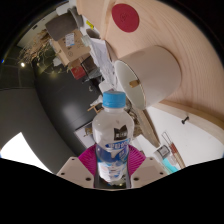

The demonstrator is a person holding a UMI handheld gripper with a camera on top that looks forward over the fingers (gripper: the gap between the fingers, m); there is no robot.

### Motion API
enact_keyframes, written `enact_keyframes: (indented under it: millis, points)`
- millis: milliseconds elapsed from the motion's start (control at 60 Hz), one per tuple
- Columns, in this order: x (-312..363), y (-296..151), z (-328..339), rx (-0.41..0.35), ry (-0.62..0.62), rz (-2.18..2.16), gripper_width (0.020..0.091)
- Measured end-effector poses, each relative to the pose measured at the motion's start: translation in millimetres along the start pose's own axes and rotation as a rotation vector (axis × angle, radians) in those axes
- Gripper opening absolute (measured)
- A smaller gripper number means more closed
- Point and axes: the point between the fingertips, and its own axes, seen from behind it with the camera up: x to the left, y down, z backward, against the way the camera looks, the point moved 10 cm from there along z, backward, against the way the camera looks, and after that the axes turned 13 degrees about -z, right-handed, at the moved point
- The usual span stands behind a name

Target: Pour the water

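A clear plastic water bottle (112, 130) with a pale blue cap and a dark and blue label stands up between my fingers. My gripper (112, 163) is shut on the bottle, with both pink pads (91, 159) pressed against its lower body. The whole view is tilted, so the bottle and the room lean together. A white cylindrical cup or container (130, 82) shows just beyond the bottle's cap.
A light wooden surface with a red round mark (126, 16) fills the area beyond the bottle to the right. A dark grey floor (40, 105) lies to the left. Cluttered furniture (78, 45) stands farther back.
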Motion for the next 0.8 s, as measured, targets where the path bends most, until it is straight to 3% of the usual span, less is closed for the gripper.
enact_keyframes:
  millis: [233, 417, 650, 800]
  points:
    - [8.2, 6.1, 2.6, 0.034, 0.053, 0.063, 0.0355]
    - [61.0, 28.8, 20.9, 0.06, 0.091, 0.553, 0.0356]
    - [171.7, 23.4, 51.6, -0.11, 0.058, 1.363, 0.0358]
    - [203.5, -31.9, 65.9, -0.289, 0.193, 1.78, 0.0359]
